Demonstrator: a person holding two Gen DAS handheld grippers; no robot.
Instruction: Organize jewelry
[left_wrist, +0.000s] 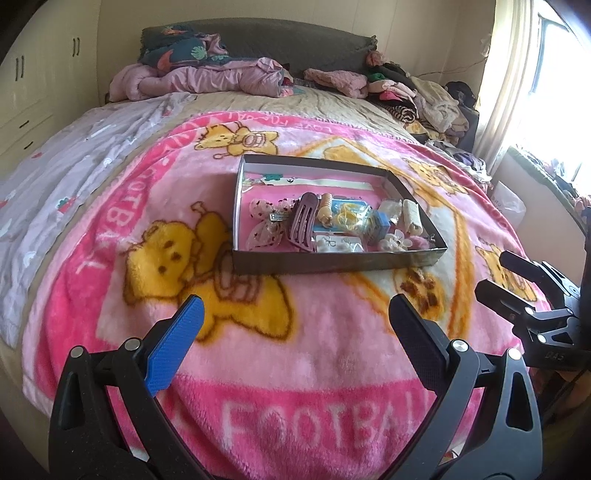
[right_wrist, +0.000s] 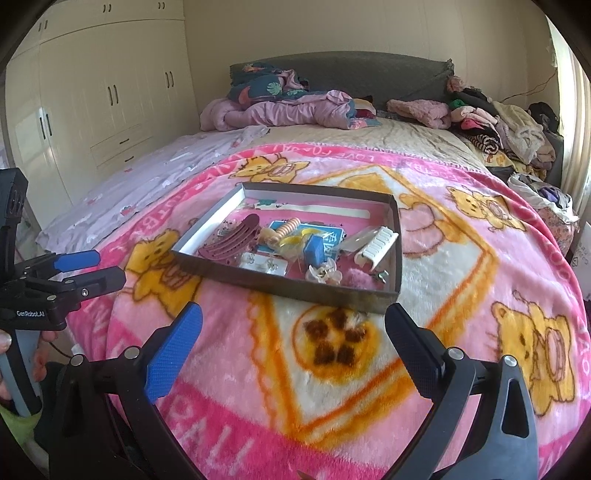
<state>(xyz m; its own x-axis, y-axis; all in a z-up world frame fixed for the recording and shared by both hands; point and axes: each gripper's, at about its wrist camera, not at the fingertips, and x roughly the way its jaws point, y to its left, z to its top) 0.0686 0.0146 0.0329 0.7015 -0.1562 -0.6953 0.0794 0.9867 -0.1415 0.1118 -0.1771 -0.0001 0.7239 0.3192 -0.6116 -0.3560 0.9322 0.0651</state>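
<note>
A shallow cardboard box (left_wrist: 332, 263) (right_wrist: 295, 292) lies on the pink blanket in the middle of the bed. Inside it are a purple claw clip (left_wrist: 304, 221) (right_wrist: 236, 236), a butterfly clip (left_wrist: 266, 227), yellow hair ties (left_wrist: 349, 216), a white comb clip (left_wrist: 412, 216) (right_wrist: 378, 245), a small blue box (right_wrist: 317, 249), an earring card (left_wrist: 338, 243) (right_wrist: 264, 264) and a pink pom (right_wrist: 356, 277). My left gripper (left_wrist: 295, 310) (right_wrist: 110, 266) is open and holds nothing, short of the box's near left. My right gripper (right_wrist: 293, 317) (left_wrist: 493, 273) is open and holds nothing, near the box's front right corner.
The pink bear blanket (left_wrist: 295, 369) covers the near bed. A pink quilt (left_wrist: 199, 79) and a clothes pile (left_wrist: 424, 96) lie by the headboard. A cream wardrobe (right_wrist: 103, 92) stands left of the bed, a bright window (left_wrist: 554, 55) right.
</note>
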